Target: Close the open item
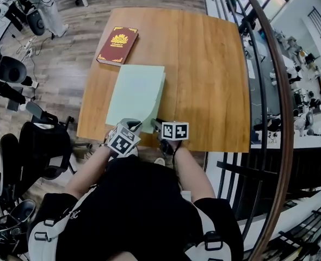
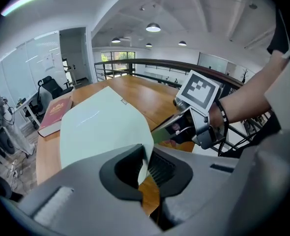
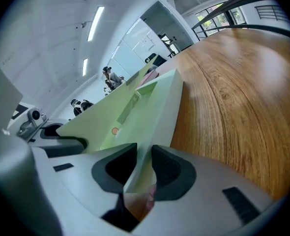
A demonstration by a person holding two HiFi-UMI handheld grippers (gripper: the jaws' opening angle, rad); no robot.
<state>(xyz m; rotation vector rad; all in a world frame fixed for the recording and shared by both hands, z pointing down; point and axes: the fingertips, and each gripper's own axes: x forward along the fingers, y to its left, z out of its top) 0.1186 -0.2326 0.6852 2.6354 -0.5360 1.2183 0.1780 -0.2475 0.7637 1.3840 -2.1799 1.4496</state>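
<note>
A pale green folder lay on the wooden table, its near end at the table's front edge just in front of the person, with a red book beyond its far left corner. The left gripper was clenched on the near right corner of the folder's top sheet. In the left gripper view that thin sheet curved up off the table into the nearly closed jaws. The right gripper sat just beside it on the folder's right side. In the right gripper view its jaws stood apart with the folder's edge running between them, lying against the left pad but not squeezed. The folder's near right corner was lifted and curled, while the rest of it looked flat on the table.
</note>
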